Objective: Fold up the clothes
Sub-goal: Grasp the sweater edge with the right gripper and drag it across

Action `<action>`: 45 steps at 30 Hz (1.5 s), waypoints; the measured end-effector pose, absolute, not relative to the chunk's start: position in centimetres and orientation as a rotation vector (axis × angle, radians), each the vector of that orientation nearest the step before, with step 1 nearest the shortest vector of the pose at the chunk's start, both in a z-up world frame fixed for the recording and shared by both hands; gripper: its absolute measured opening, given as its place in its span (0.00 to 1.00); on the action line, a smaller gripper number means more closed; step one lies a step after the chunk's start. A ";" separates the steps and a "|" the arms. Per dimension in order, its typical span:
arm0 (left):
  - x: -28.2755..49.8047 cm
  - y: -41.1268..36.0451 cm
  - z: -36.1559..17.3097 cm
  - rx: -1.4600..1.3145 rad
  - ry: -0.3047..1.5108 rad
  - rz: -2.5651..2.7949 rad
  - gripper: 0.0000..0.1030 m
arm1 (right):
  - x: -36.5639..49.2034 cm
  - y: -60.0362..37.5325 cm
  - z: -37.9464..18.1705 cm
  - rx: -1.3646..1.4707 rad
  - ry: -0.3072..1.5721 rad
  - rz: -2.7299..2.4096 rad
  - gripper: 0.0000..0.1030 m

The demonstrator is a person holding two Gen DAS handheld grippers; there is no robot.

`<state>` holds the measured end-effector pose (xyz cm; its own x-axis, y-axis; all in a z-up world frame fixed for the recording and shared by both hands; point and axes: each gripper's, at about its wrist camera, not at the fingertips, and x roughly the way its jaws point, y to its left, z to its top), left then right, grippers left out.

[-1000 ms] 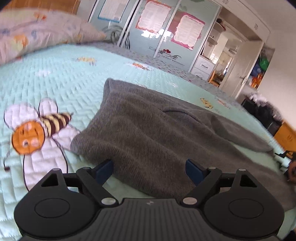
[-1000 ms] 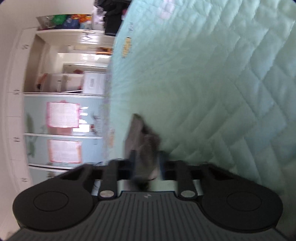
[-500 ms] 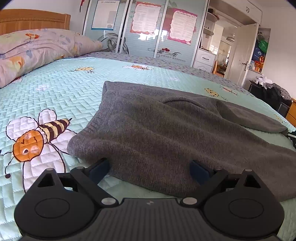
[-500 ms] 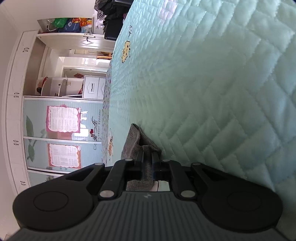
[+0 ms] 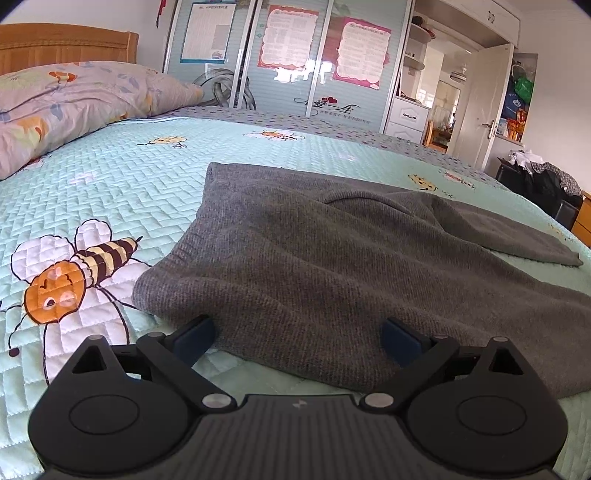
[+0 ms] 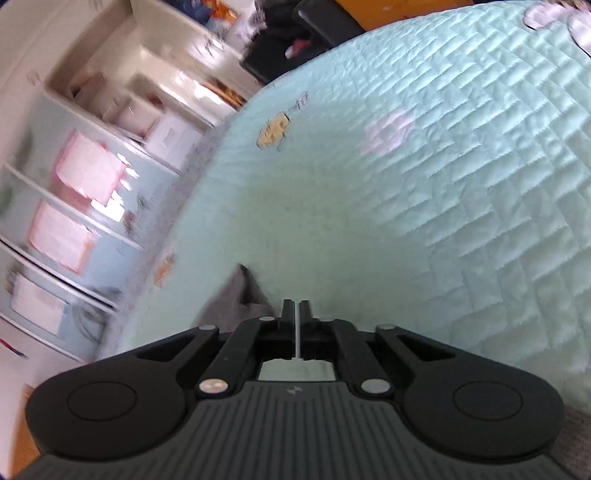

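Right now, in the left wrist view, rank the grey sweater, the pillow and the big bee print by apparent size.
1. grey sweater, by far the largest.
2. pillow.
3. big bee print.
The pillow lies farther off and is cut by the frame edge, so the last two ranks are unsure.

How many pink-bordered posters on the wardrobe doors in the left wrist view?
2. One pink-bordered poster is on the middle door; the other is on the door to its right. A blue-framed sheet hangs further left.
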<state>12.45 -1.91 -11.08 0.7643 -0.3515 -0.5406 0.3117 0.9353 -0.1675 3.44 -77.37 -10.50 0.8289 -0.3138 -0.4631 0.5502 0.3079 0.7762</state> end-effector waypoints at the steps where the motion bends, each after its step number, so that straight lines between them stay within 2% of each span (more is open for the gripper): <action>1: 12.5 -2.0 -11.1 -0.062 0.602 -0.361 0.96 | 3.1 -77.3 -10.5 1.140 0.200 -0.546 0.15; 2: 12.5 -2.1 -11.1 -0.056 0.602 -0.361 0.96 | 3.2 -77.3 -10.6 1.156 0.181 -0.525 0.35; 3: 12.4 -2.1 -11.1 -0.055 0.602 -0.361 0.96 | 3.6 -77.4 -10.7 1.161 0.182 -0.519 0.46; 4: 12.4 -2.1 -11.1 -0.056 0.602 -0.361 0.96 | 4.2 -77.6 -10.8 1.165 0.187 -0.512 0.65; 5: 12.4 -2.1 -11.2 -0.055 0.602 -0.360 0.96 | 4.8 -77.8 -10.9 1.169 0.191 -0.505 0.69; 9: 12.4 -2.2 -11.2 -0.050 0.603 -0.357 0.97 | 7.2 -78.3 -11.9 1.187 0.232 -0.492 0.69; 10: 12.4 -2.2 -11.2 -0.049 0.604 -0.356 0.97 | 7.8 -78.3 -12.1 1.182 0.245 -0.493 0.66; 12: 12.4 -2.3 -11.3 -0.046 0.604 -0.355 0.97 | 8.5 -78.4 -11.7 1.101 0.306 -0.547 0.31; 13: 12.3 -2.3 -11.3 -0.047 0.604 -0.356 0.97 | 8.3 -78.5 -11.7 1.086 0.336 -0.585 0.02; 14: 12.3 -2.4 -11.3 -0.048 0.603 -0.357 0.97 | 7.9 -78.6 -11.9 1.080 0.354 -0.616 0.00; 17: 12.2 -2.5 -11.3 -0.050 0.604 -0.363 0.99 | 6.4 -78.2 -11.8 1.076 0.324 -0.654 0.01; 19: 12.2 -2.4 -11.3 -0.051 0.604 -0.366 0.99 | 5.8 -76.6 -10.4 0.957 0.308 -0.714 0.13; 22: 12.4 -2.3 -11.4 -0.056 0.605 -0.367 0.99 | 6.6 -74.8 -8.8 0.912 0.246 -0.612 0.20; 23: 12.5 -2.1 -11.5 -0.056 0.605 -0.368 0.99 | 7.3 -74.3 -8.4 0.922 0.234 -0.547 0.35; 24: 12.6 -2.1 -11.5 -0.057 0.605 -0.367 0.99 | 8.2 -73.9 -8.2 0.934 0.230 -0.485 0.43; 25: 12.6 -2.1 -11.5 -0.056 0.605 -0.367 0.99 | 9.4 -73.6 -8.4 0.956 0.252 -0.432 0.56; 26: 12.6 -2.1 -11.6 -0.057 0.604 -0.367 0.99 | 10.5 -73.4 -8.6 0.973 0.277 -0.386 0.57; 28: 12.6 -2.0 -11.6 -0.058 0.604 -0.367 0.99 | 12.4 -73.4 -9.6 0.958 0.351 -0.362 0.56; 29: 12.6 -2.0 -11.7 -0.059 0.603 -0.367 0.99 | 12.9 -73.6 -10.2 0.919 0.397 -0.407 0.44; 30: 12.6 -2.0 -11.7 -0.060 0.602 -0.368 0.99 | 12.6 -74.2 -10.8 0.906 0.418 -0.455 0.27; 31: 12.7 -2.0 -11.7 -0.061 0.603 -0.369 0.99 | 11.4 -74.9 -11.2 0.952 0.410 -0.507 0.00; 33: 12.7 -1.9 -11.8 -0.066 0.604 -0.372 0.99 | 8.9 -75.4 -11.2 0.989 0.364 -0.607 0.00; 35: 12.8 -1.9 -11.8 -0.070 0.606 -0.374 0.99 | 7.6 -73.8 -9.6 0.883 0.341 -0.684 0.15; 37: 12.8 -1.8 -11.9 -0.072 0.605 -0.374 0.99 | 7.5 -72.1 -8.7 0.897 0.315 -0.576 0.19; 40: 12.8 -1.8 -11.9 -0.070 0.602 -0.372 0.99 | 9.6 -69.1 -8.2 0.955 0.319 -0.394 0.37; 45: 12.8 -1.9 -11.9 -0.067 0.599 -0.371 0.99 | 14.8 -63.8 -9.3 0.977 0.430 -0.202 0.43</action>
<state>12.79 -1.92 -11.88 0.7624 -0.3598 -0.5379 0.3210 0.9320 -0.1684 14.83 -63.82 -9.28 0.8977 0.0263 -0.4398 0.3547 0.5491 0.7568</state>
